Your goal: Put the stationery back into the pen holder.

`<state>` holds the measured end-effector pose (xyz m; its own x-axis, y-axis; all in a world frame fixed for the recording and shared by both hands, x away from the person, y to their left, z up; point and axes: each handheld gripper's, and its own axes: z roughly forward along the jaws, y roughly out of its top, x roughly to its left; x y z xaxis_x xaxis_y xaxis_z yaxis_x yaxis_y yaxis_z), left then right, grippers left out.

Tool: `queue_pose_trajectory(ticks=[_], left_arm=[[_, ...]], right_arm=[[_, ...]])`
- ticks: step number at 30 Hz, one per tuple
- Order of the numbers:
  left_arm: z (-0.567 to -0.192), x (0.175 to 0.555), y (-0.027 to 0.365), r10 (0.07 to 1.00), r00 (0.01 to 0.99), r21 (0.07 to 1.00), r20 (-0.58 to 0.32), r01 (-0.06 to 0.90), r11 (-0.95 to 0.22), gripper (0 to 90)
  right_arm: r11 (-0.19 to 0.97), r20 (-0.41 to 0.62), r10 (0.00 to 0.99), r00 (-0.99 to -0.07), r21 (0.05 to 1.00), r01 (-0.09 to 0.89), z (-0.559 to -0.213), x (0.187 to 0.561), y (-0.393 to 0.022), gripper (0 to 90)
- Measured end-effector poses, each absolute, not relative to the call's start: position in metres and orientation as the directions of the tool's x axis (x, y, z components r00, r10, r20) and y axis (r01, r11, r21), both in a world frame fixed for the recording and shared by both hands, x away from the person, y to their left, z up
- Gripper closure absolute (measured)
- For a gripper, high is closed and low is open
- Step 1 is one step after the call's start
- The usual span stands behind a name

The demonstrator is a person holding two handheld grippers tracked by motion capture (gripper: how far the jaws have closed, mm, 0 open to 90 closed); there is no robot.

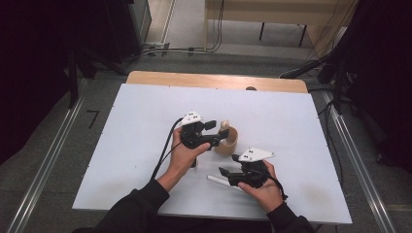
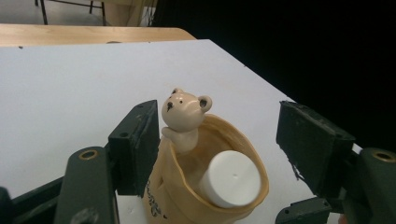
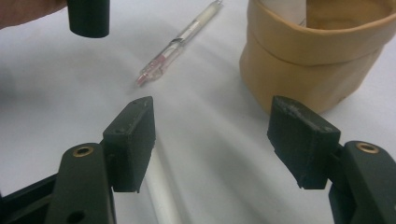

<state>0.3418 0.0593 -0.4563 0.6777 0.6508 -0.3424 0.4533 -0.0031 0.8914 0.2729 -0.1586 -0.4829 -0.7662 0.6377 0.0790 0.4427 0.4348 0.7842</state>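
1. A white board [image 1: 145, 160] is laid over a wooden table [image 1: 214, 79]; grey floor, cables and dark curtains are seen around it.
2. A tan bear-topped holder [image 2: 205, 186] is stood near the board's middle, with a white cylinder [image 2: 232, 179] leaning inside it.
3. The left gripper [image 1: 214, 136] is held with its jaws wide about the holder; one pad sits just beside the wall, and contact cannot be told.
4. The right gripper [image 3: 212, 135] is held wide open over a white stick [image 3: 161, 191], whose lower end is cut off.
5. A clear pen [image 3: 180, 39] lies farther off; the holder's printing is too small to read.
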Motion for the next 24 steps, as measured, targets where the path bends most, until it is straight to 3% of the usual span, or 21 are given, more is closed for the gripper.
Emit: queue_pose_trajectory(ticks=[11, 24], left_arm=[[-0.453, 0.334, 0.065, 0.679, 0.66, 0.902, -0.322, 0.431, 0.009, 16.9], [-0.456, 0.326, 0.081, 0.69, 0.64, 0.883, -0.338, 0.47, -0.004, 16.2]], right_arm=[[0.452, 0.07, 0.613, -0.787, 0.786, 0.421, -0.485, 0.269, -0.155, 31.0], [0.484, 0.05, 0.585, -0.81, 0.779, 0.398, -0.489, 0.264, -0.151, 32.7]])
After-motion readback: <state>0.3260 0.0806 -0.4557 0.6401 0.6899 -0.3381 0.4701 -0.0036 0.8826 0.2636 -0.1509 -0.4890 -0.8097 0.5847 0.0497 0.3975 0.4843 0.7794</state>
